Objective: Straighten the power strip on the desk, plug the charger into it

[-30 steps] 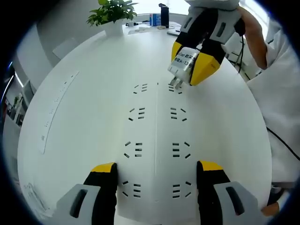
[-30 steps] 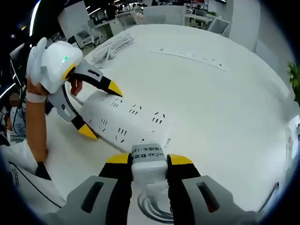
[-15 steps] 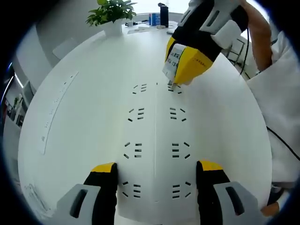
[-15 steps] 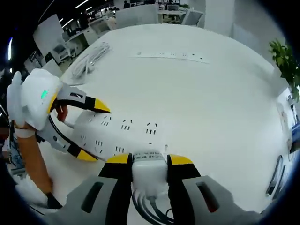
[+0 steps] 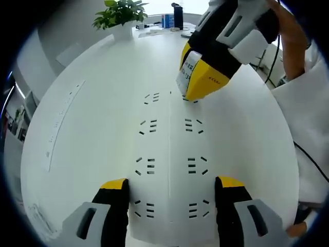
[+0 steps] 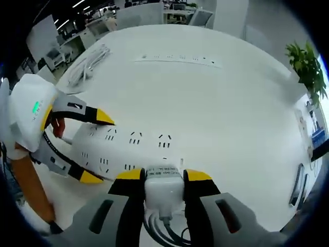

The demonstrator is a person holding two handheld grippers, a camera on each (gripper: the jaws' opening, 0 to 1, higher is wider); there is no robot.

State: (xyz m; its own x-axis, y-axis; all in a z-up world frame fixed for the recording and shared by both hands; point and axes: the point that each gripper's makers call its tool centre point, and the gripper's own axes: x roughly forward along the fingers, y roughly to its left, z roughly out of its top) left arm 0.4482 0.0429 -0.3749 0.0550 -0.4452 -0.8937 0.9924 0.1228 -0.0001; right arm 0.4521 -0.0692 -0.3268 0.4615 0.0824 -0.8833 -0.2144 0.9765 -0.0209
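Two grippers meet on the power strip (image 5: 169, 154): left gripper (image 5: 169, 203) straddles its near end with jaws spread, right gripper (image 6: 163, 177) clamps the charger (image 6: 164, 188) down at its far end.

Bright, even light floods my two views, and the white desk (image 5: 92, 103) is so washed out that the power strip (image 5: 169, 154) nearly melts into it, with faint shadows. Ceiling strip lights glow beyond the desk's far edge in my right gripper view. Fisheye bending curves the desk edges, and the background there is soft.
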